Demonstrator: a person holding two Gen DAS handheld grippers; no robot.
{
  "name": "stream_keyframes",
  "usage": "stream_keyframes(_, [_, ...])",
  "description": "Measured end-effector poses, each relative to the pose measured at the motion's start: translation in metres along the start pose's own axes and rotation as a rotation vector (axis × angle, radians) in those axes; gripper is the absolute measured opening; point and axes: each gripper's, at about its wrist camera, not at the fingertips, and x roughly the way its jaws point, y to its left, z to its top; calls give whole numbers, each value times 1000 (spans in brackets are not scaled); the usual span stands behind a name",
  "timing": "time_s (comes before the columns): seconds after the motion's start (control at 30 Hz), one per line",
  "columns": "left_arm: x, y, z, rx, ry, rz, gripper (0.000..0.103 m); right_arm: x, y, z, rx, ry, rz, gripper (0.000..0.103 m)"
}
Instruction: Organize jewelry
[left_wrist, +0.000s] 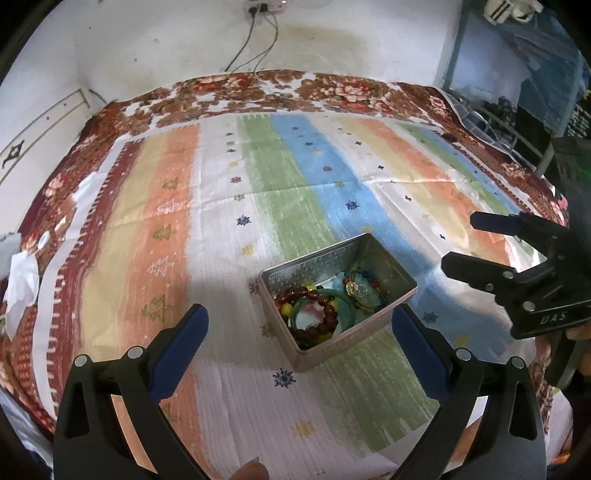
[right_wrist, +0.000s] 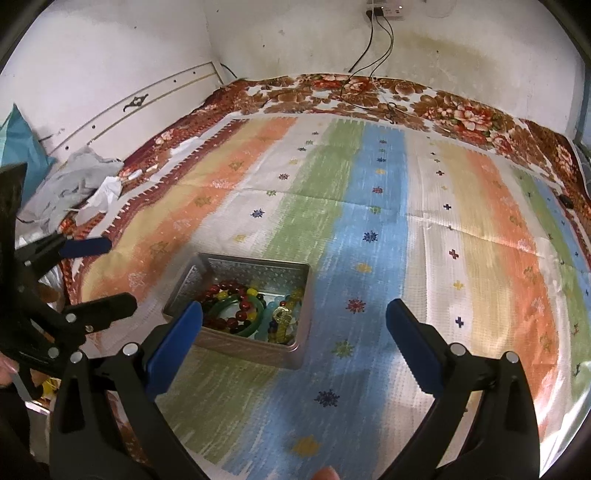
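A silver metal tin sits on the striped cloth with jewelry inside: a dark red bead bracelet, a green bangle, a gold pendant and coloured beads. My left gripper is open, its blue fingers on either side of the tin's near end, nothing held. My right gripper is open just right of the tin, empty; it also shows at the right of the left wrist view, right gripper. The left gripper appears at the left of the right wrist view.
A striped cloth covers a floral blanket against a white wall. Crumpled grey and white fabric lies at the far left edge. Cables hang from a wall socket. A metal rack stands at right.
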Motion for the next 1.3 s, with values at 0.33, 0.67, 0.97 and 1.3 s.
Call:
stream_keyframes(0.33, [-9, -10, -5, -15, -36, 20, 98, -8, 5, -7, -5, -14, -16, 98])
stream_keyframes(0.67, [-11, -18, -6, 19, -49, 32, 98, -13, 5, -8, -19, -30, -22, 98])
stream_keyframes(0.97, [-13, -22, -7, 31, -55, 29, 98, -9, 3, -10, -20, -17, -22, 98])
stream_keyframes(1.3, [-12, -23, -5, 40, -61, 46, 98, -9, 3, -10, -20, -16, -25, 98])
